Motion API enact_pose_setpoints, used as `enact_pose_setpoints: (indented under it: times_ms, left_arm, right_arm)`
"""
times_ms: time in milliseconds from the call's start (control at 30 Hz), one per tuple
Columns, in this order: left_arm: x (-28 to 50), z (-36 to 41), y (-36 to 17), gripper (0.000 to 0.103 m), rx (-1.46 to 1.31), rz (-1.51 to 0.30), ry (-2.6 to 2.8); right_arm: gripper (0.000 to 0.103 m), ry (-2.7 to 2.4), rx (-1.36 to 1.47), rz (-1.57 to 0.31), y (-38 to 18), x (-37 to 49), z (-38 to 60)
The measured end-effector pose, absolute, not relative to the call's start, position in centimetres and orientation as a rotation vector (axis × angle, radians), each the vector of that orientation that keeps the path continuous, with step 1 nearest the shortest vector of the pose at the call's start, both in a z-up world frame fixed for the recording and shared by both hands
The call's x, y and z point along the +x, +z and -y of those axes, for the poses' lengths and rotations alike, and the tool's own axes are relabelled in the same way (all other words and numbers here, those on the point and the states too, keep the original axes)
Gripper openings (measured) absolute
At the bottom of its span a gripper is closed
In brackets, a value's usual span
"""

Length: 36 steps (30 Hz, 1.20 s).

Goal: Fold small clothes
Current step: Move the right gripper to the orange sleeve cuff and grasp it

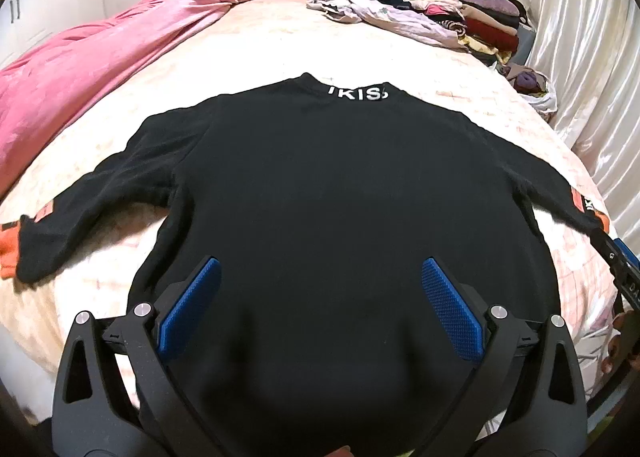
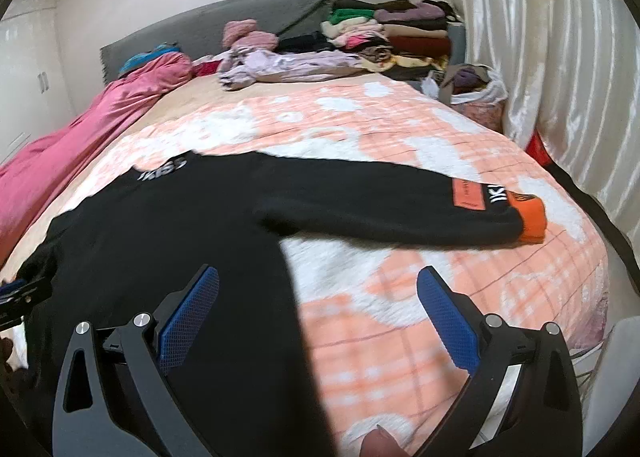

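Note:
A black sweater (image 1: 340,197) with white collar lettering lies flat on the bed, both sleeves spread out, orange cuffs at the ends. My left gripper (image 1: 320,285) is open and empty, hovering over the sweater's lower body near the hem. My right gripper (image 2: 318,289) is open and empty above the sweater's right side edge (image 2: 200,237), with the right sleeve (image 2: 400,205) and its orange cuff (image 2: 532,219) stretched out beyond it. The right gripper also shows at the edge of the left wrist view (image 1: 620,269).
The bed has a peach and white blanket (image 2: 400,137). A pink quilt (image 1: 80,69) lies along the left side. A loose lilac garment (image 1: 360,5) and a stack of folded clothes (image 1: 460,5) sit at the head end. A white curtain (image 2: 560,57) hangs at right.

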<state>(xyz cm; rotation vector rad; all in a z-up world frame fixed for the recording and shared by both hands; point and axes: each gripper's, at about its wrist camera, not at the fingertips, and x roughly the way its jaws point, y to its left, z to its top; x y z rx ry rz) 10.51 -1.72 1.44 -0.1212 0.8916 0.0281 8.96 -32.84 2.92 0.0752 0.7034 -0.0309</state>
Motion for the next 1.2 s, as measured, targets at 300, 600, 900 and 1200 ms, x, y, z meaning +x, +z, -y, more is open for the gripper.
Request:
enact_pose_setpoints:
  times_ms: [300, 600, 900, 1200]
  left_arm:
    - [13.8, 2.4, 1.6, 0.094, -0.129, -0.89, 0.0]
    - [17.2, 3.9, 1.8, 0.094, -0.103, -0.88, -0.032]
    - [20.8, 5.2, 0.8, 0.094, -0.052, -0.907, -0.053]
    - [23.8, 3.3, -1.2, 0.094, -0.058, -0.885, -0.013]
  right_arm:
    - [0.099, -0.131, 0.104, -0.688, 3.0, 11.1, 37.1]
    - [0.099, -0.205, 0.151, -0.682, 3.1, 13.2, 41.4]
    - [0.099, -0.336, 0.197, -0.681, 2.7, 14.8, 47.3]
    - [0.099, -0.415, 0.266, -0.747, 0.4, 16.0, 52.3]
